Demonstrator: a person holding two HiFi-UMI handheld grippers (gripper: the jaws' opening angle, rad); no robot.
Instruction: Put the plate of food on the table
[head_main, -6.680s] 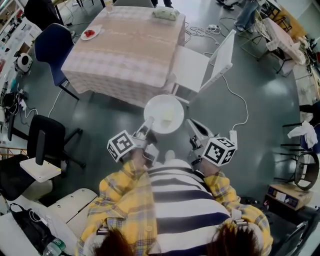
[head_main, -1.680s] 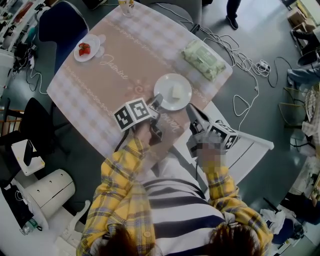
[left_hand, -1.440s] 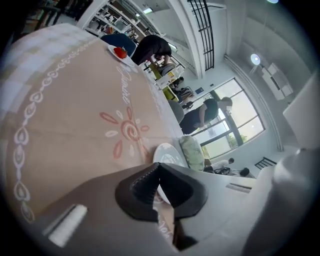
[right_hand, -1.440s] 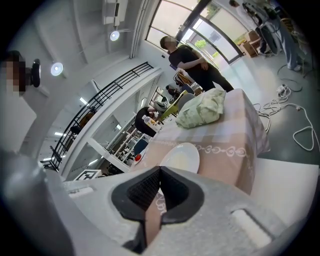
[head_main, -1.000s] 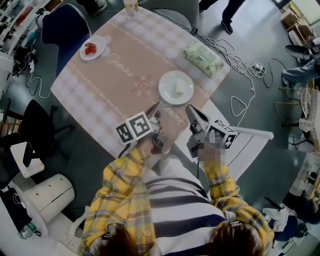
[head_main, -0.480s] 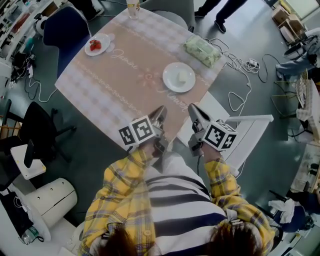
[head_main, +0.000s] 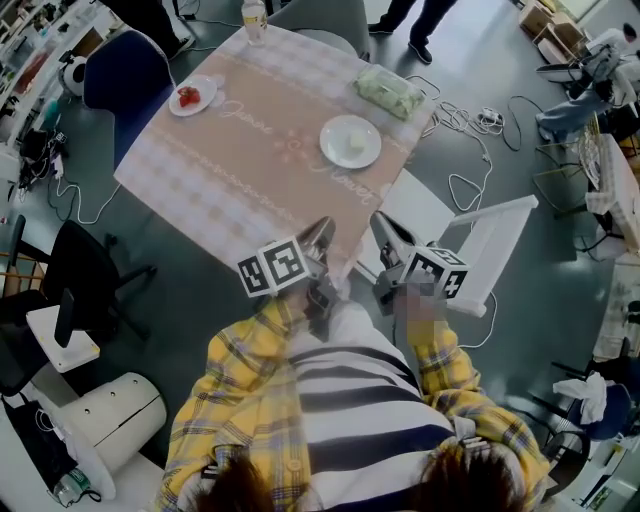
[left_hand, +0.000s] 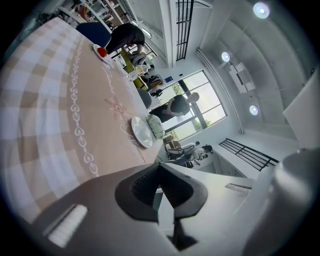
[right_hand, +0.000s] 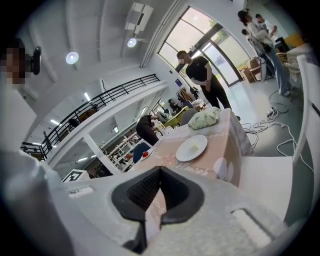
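White china with a pale piece of food on it, the plate of food sits flat on the pink checked tablecloth. It is well ahead of both sets of fingertips and roughly on the line that runs out between them. Neither gripper touches it.

The left gripper is clenched, its two fingers meeting tip to tip with nothing between them, and it hangs over the near edge of the cloth. The right gripper is likewise closed and empty, tips together. It is just to the right of the left one, by the table's near corner, with a white chair off to its right.

Further beyond the fingers than the plate lies a green packet. Far ahead and to the left of the left fingers, a small plate with red fruit rests near the table's far edge.
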